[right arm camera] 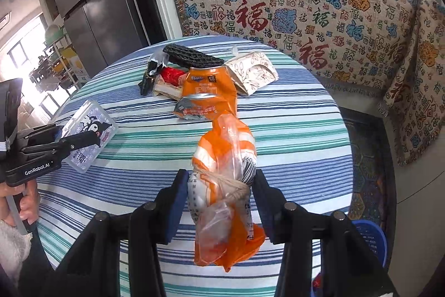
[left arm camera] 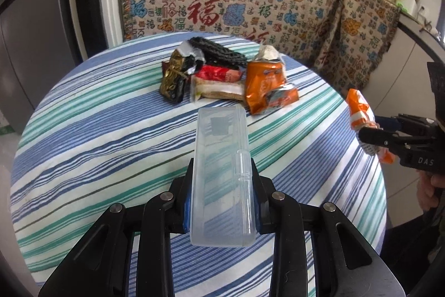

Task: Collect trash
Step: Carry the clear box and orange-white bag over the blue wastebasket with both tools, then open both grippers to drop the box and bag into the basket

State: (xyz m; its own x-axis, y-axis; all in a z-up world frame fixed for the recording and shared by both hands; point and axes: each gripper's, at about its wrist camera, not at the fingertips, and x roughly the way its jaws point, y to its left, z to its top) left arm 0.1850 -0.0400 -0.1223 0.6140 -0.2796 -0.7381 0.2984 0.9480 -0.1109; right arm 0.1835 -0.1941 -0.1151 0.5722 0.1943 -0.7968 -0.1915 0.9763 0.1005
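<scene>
both wrist views face forward, share table (left arm camera: 111, 130) (near)

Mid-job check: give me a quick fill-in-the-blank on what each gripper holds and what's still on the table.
1. The left gripper is shut on a clear plastic ____.
2. The right gripper is shut on an orange and white ____ tied with twine.
3. The crushed can on the striped tablecloth is ____ in colour.
4. The black waffle-textured piece lies at the ____ edge of the pile.

Missing words: case; wrapper; orange; far
</scene>
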